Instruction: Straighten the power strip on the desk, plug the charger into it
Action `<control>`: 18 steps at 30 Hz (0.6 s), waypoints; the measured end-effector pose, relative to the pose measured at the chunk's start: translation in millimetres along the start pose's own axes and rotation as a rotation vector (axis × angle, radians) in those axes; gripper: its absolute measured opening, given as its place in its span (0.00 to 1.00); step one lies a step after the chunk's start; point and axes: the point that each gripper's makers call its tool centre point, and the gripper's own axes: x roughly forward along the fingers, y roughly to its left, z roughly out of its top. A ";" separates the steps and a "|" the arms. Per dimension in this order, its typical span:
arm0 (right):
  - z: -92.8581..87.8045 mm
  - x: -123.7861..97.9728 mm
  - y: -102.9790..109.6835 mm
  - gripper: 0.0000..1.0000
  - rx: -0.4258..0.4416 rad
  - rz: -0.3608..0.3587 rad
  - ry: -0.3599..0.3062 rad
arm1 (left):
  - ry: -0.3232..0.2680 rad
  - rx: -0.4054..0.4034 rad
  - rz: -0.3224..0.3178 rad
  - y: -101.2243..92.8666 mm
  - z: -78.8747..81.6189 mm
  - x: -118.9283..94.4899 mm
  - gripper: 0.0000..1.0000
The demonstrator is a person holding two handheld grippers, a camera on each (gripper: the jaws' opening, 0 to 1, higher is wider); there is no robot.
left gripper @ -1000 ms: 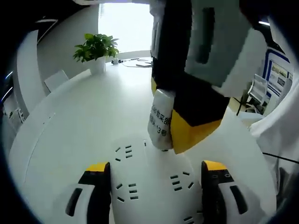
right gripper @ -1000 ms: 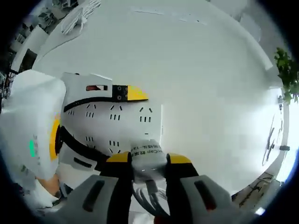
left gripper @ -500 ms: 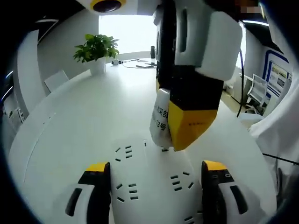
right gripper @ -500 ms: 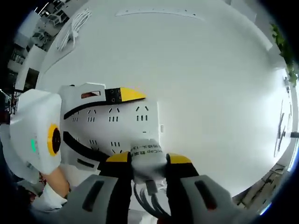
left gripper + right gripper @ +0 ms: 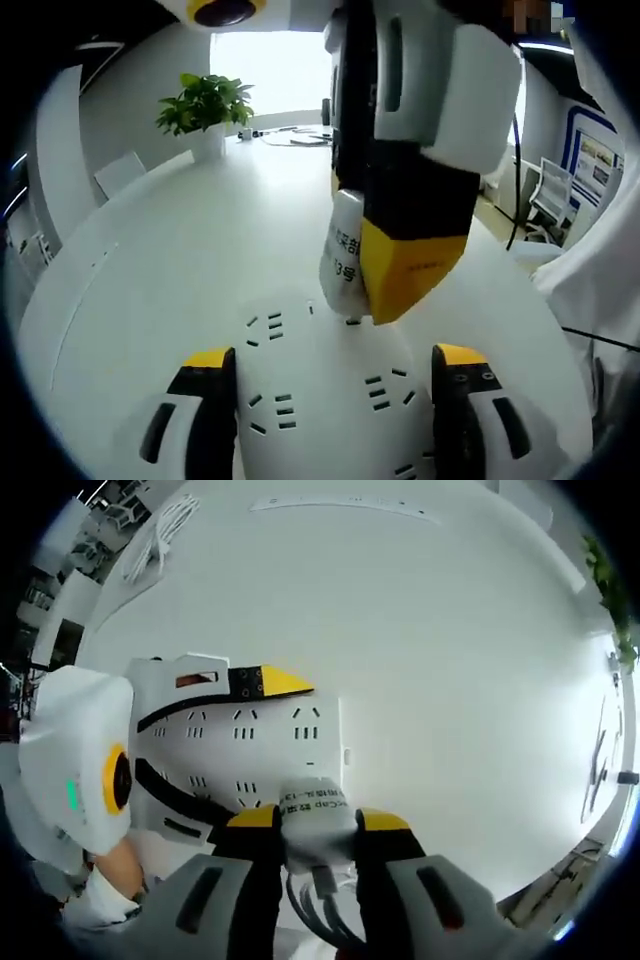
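A white power strip (image 5: pixel 330 400) lies flat on the white desk (image 5: pixel 190 250), and my left gripper (image 5: pixel 335 360) is shut on it, one jaw along each long side. From above, my right gripper (image 5: pixel 400 265) comes down, shut on a white labelled charger (image 5: pixel 343 258) whose lower end meets a socket at the strip's far part. In the right gripper view the charger (image 5: pixel 315 812) sits between my right gripper's (image 5: pixel 318 825) yellow tips, pressed at the near edge of the power strip (image 5: pixel 265 730). The left gripper's yellow fingertip (image 5: pixel 272 681) rests on the strip's far edge. The charger's cable (image 5: pixel 320 905) trails down.
A potted plant (image 5: pixel 205 100) and papers (image 5: pixel 295 135) sit at the desk's far end, with a chair (image 5: pixel 120 170) to the left. Coiled white cable (image 5: pixel 165 530) lies near the desk edge. A person's hand (image 5: pixel 110 870) holds the left gripper.
A second ago the right gripper leaned over the strip; it has since turned more upright. The charger stays at the same socket, and the left gripper keeps its hold.
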 end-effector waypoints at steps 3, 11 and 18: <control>-1.2 0.8 1.3 0.25 -0.007 -0.008 0.002 | 0.000 0.001 0.000 0.1 0.2 -0.3 0.80; -3.7 1.4 0.3 0.25 0.009 -0.023 -0.002 | 0.002 0.002 -0.001 0.2 0.8 -0.9 0.80; -22.1 17.7 1.6 0.25 -0.057 -0.039 -0.074 | 0.007 -0.006 0.021 4.8 1.6 -1.4 0.80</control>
